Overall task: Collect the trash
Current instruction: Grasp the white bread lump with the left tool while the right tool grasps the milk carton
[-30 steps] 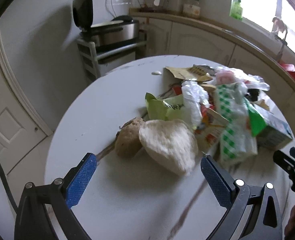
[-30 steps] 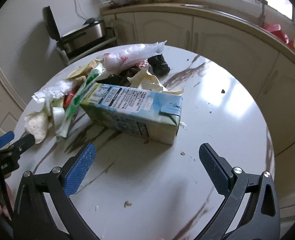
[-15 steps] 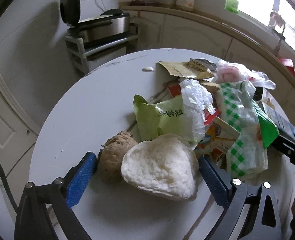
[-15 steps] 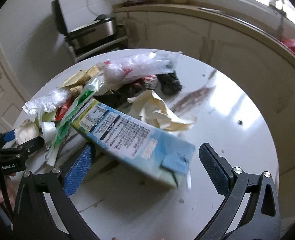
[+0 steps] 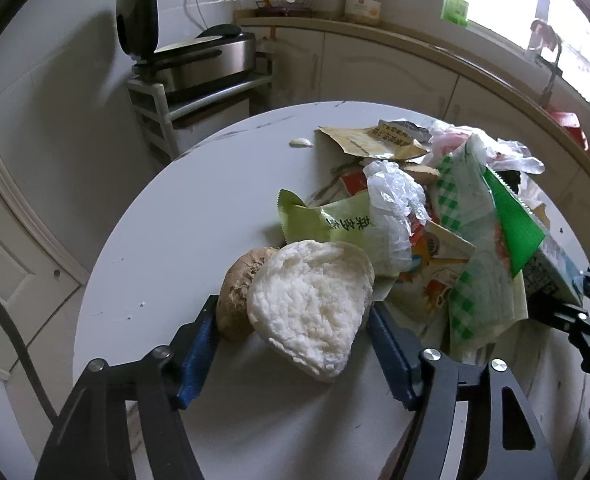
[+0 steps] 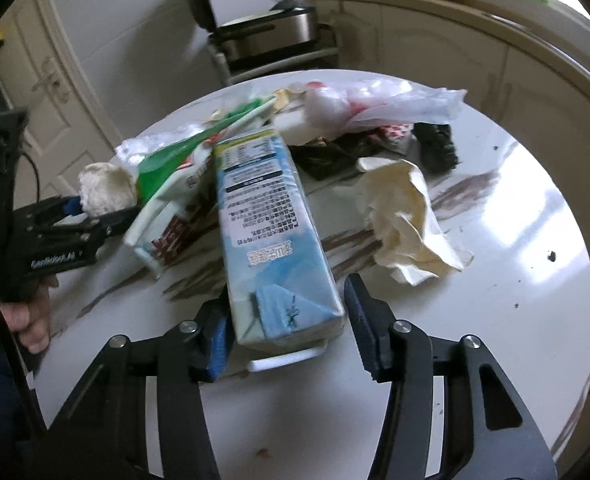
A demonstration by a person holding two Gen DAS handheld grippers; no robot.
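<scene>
The left gripper (image 5: 293,330) is closing around the white bun (image 5: 309,304) and the brown lump (image 5: 239,288) touching it at nine o'clock, pads at their flanks. The right gripper (image 6: 285,320) is closing on the milk carton (image 6: 267,232), whose long axis runs from between the jaws toward twelve o'clock; a gap shows at its right side. Wrappers (image 5: 455,216) crowd the round white table (image 5: 183,216) in a kitchen.
</scene>
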